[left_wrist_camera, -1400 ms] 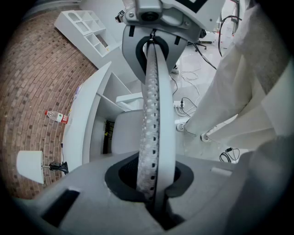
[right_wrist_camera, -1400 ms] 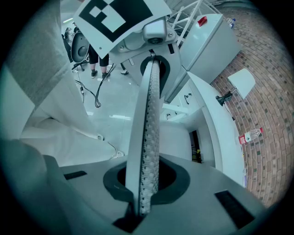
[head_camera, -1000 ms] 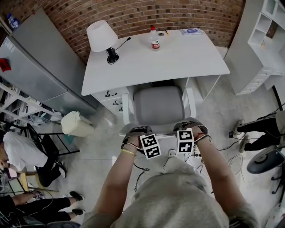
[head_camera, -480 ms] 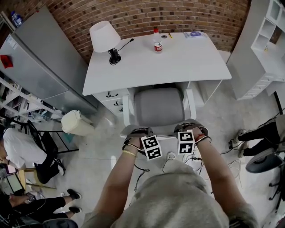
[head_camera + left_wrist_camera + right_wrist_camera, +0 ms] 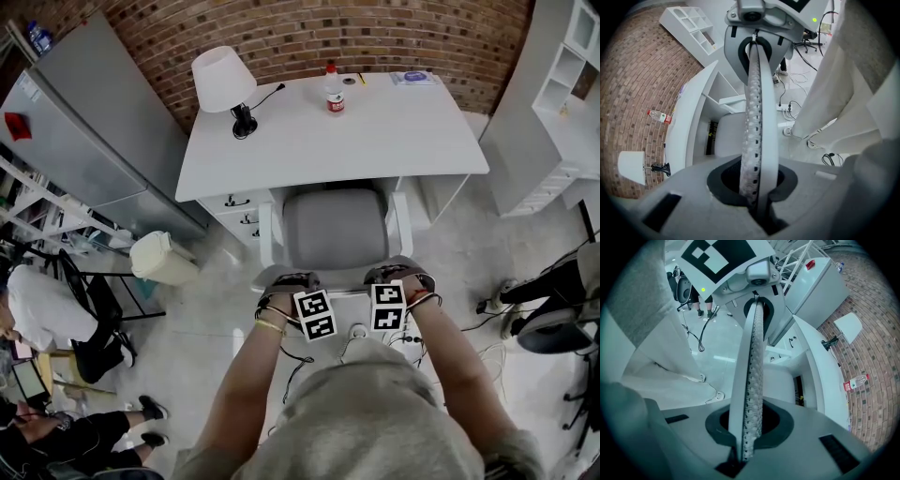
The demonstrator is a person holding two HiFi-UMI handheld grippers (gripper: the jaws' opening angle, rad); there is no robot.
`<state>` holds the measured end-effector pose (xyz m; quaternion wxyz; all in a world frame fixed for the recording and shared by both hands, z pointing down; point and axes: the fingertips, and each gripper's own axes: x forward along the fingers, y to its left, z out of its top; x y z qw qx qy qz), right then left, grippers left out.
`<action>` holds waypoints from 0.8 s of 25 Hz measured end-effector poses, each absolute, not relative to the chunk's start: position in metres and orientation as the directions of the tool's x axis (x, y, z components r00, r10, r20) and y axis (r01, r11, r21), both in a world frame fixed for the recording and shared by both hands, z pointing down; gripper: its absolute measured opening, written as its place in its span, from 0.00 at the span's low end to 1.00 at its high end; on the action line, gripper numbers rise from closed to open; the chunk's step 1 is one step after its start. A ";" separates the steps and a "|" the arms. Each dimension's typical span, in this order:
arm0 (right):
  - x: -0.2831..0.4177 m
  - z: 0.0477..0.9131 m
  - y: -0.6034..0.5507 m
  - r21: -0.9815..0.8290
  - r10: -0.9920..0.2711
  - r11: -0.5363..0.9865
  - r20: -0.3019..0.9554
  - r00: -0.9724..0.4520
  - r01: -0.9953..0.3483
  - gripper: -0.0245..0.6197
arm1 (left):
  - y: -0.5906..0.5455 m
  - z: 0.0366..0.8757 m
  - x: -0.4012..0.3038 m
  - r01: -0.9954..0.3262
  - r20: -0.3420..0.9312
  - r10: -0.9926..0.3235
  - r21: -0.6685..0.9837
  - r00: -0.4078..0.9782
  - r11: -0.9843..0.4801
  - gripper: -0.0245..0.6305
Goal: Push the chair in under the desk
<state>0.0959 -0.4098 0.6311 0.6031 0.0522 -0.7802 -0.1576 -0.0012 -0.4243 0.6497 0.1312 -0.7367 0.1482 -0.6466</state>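
The white chair with a grey seat [image 5: 335,225] stands with the front of its seat under the white desk [image 5: 375,131]. Its armrests flank the seat. My left gripper [image 5: 291,281] and right gripper [image 5: 401,275] sit side by side on the top edge of the backrest [image 5: 345,292]. In the left gripper view the thin backrest edge [image 5: 757,93], white with a perforated grey face, runs between the jaws of the left gripper [image 5: 754,185]. The right gripper [image 5: 747,427] clamps the same backrest edge [image 5: 753,357]. Both are shut on it.
A lamp [image 5: 223,80] and a bottle [image 5: 335,89] stand on the desk, with drawers [image 5: 234,202] under its left side. A bin [image 5: 161,260] and a metal cabinet [image 5: 84,131] lie left, white shelving [image 5: 562,94] right. Cables [image 5: 412,337] trail on the floor. People [image 5: 47,319] sit nearby.
Only the head view has shifted a little. Both grippers keep their hold on the backrest, and the chair stands where it did.
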 end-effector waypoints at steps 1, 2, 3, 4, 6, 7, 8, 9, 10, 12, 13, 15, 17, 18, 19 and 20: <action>0.096 0.631 -0.410 0.307 -0.270 0.946 0.925 -0.267 0.108 0.07 | -0.425 0.650 -0.001 -0.048 0.914 -0.387 -0.384 0.120 -0.922 0.10; 0.096 0.632 -0.410 0.306 -0.269 0.946 0.925 -0.267 0.107 0.07 | -0.425 0.650 -0.001 -0.048 0.915 -0.386 -0.383 0.119 -0.922 0.10; 0.096 0.632 -0.410 0.306 -0.269 0.946 0.926 -0.266 0.108 0.07 | -0.425 0.650 -0.002 -0.048 0.914 -0.387 -0.384 0.119 -0.922 0.10; 0.096 0.632 -0.409 0.306 -0.269 0.946 0.926 -0.265 0.108 0.07 | -0.424 0.650 -0.002 -0.048 0.914 -0.388 -0.385 0.120 -0.922 0.10; 0.096 0.632 -0.409 0.307 -0.270 0.945 0.926 -0.264 0.110 0.07 | -0.424 0.650 -0.002 -0.048 0.913 -0.391 -0.388 0.120 -0.920 0.10; 0.096 0.632 -0.409 0.308 -0.271 0.945 0.926 -0.264 0.110 0.07 | -0.424 0.650 -0.001 -0.048 0.912 -0.392 -0.389 0.120 -0.920 0.10; 0.097 0.632 -0.409 0.309 -0.271 0.945 0.925 -0.264 0.111 0.07 | -0.424 0.649 -0.001 -0.048 0.912 -0.393 -0.390 0.119 -0.920 0.10; 0.097 0.632 -0.409 0.309 -0.272 0.944 0.925 -0.265 0.111 0.07 | -0.424 0.649 -0.001 -0.048 0.912 -0.393 -0.390 0.118 -0.919 0.10; 0.097 0.632 -0.409 0.309 -0.272 0.944 0.925 -0.266 0.112 0.07 | -0.424 0.650 -0.001 -0.048 0.912 -0.393 -0.390 0.118 -0.920 0.10; 0.096 0.632 -0.408 0.310 -0.272 0.944 0.925 -0.267 0.112 0.07 | -0.423 0.650 -0.001 -0.048 0.912 -0.393 -0.390 0.117 -0.920 0.10; 0.096 0.631 -0.408 0.310 -0.272 0.944 0.925 -0.267 0.113 0.07 | -0.423 0.650 -0.001 -0.048 0.912 -0.393 -0.390 0.117 -0.919 0.10; 0.097 0.631 -0.408 0.309 -0.271 0.944 0.925 -0.267 0.113 0.07 | -0.423 0.650 -0.001 -0.049 0.911 -0.396 -0.393 0.117 -0.918 0.10; 0.097 0.632 -0.407 0.310 -0.271 0.944 0.925 -0.267 0.112 0.07 | -0.423 0.650 -0.001 -0.049 0.909 -0.400 -0.397 0.117 -0.916 0.10; 0.097 0.632 -0.408 0.311 -0.273 0.944 0.924 -0.266 0.111 0.07 | -0.423 0.650 -0.001 -0.049 0.908 -0.402 -0.399 0.117 -0.916 0.10; 0.097 0.633 -0.408 0.312 -0.274 0.944 0.924 -0.266 0.111 0.07 | -0.423 0.651 -0.001 -0.049 0.908 -0.402 -0.400 0.117 -0.915 0.10; 0.097 0.633 -0.408 0.312 -0.274 0.944 0.924 -0.265 0.111 0.07 | -0.424 0.651 -0.001 -0.048 0.908 -0.403 -0.400 0.117 -0.915 0.10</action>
